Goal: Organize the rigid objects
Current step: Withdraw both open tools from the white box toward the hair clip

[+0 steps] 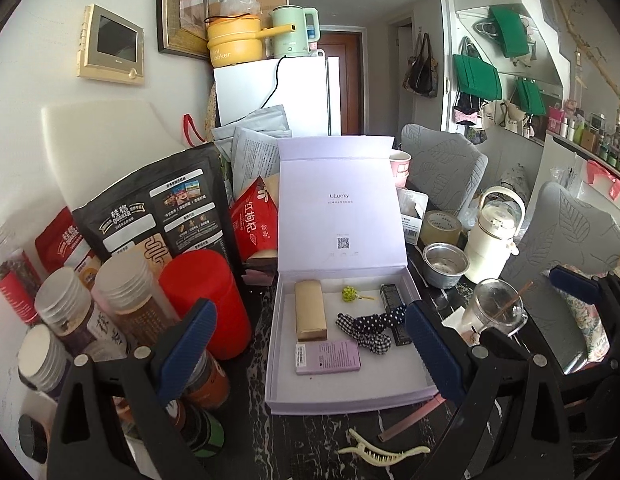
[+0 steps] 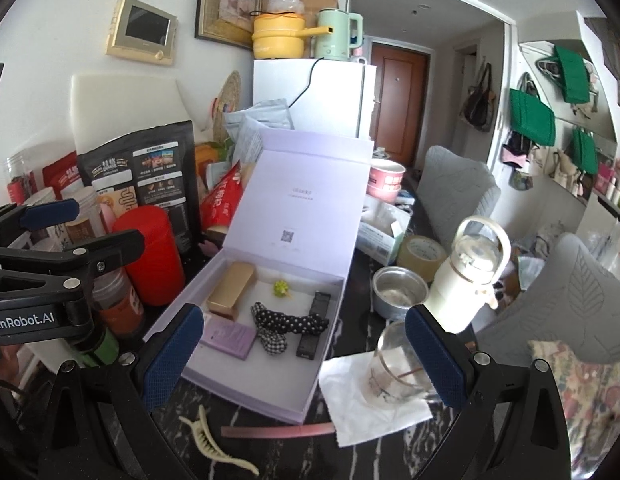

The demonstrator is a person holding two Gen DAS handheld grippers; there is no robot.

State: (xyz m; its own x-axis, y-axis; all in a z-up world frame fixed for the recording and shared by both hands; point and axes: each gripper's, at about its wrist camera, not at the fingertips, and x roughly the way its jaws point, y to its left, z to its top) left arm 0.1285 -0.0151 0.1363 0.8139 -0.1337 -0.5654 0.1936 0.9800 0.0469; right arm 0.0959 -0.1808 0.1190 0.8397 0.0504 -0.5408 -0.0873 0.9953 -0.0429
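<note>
I am over a dark marbled table (image 1: 310,432) in a cluttered room, with a white fridge (image 1: 302,96) behind. My left claw (image 1: 310,344) and right claw (image 2: 306,356) both hang apart, holding nothing. Between them sits an open lilac box (image 1: 389,398), lid upright, printed "ULucky". Inside lie a gold box (image 1: 310,310), a purple card box (image 1: 327,357), hair scrunchies (image 1: 365,326) and a black tube (image 1: 393,304). A cream hair clip (image 1: 383,450) and pink stick (image 2: 278,431) lie before the box. A red canister (image 1: 214,300) and Quaker bag (image 1: 158,208) crowd the left; a glass cup (image 2: 393,364) stands right.
</note>
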